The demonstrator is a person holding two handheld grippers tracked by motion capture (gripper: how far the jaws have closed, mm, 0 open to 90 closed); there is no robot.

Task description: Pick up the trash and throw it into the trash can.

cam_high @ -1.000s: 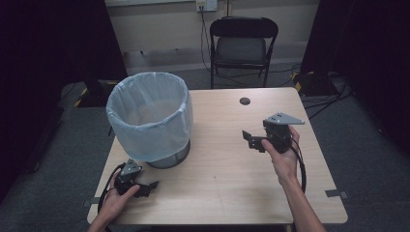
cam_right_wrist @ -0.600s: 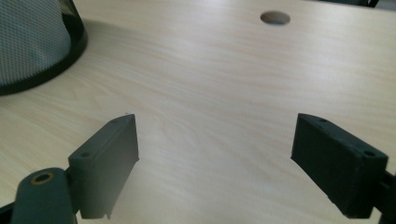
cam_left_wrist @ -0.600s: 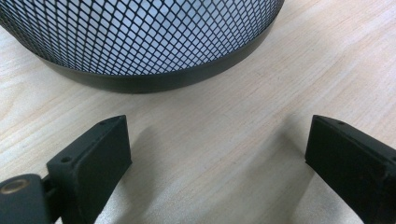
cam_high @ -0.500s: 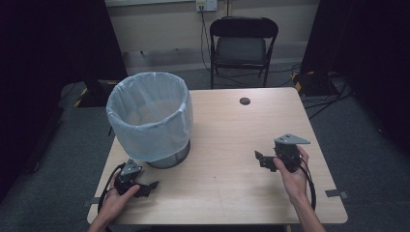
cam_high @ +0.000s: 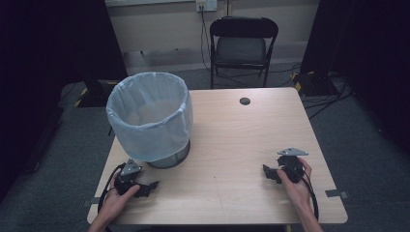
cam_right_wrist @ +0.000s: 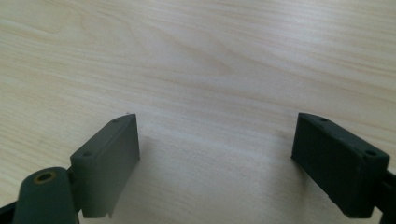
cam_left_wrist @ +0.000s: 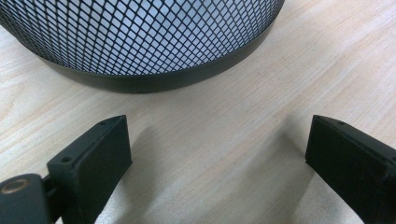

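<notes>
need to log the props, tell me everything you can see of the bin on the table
The bin is a round black wire-mesh basket with a solid black band around its base. A pale blue translucent bag lines it and folds down over the rim, covering most of the outside. It stands upright on the left half of the wooden table, and what shows of its inside looks empty. The left gripper lies just in front, not touching it.

A black mesh bin (cam_high: 167, 157) stands upright on the wooden table's (cam_high: 232, 145) left half; a pale liner (cam_high: 147, 116) drapes its rim. It looks empty.
</notes>
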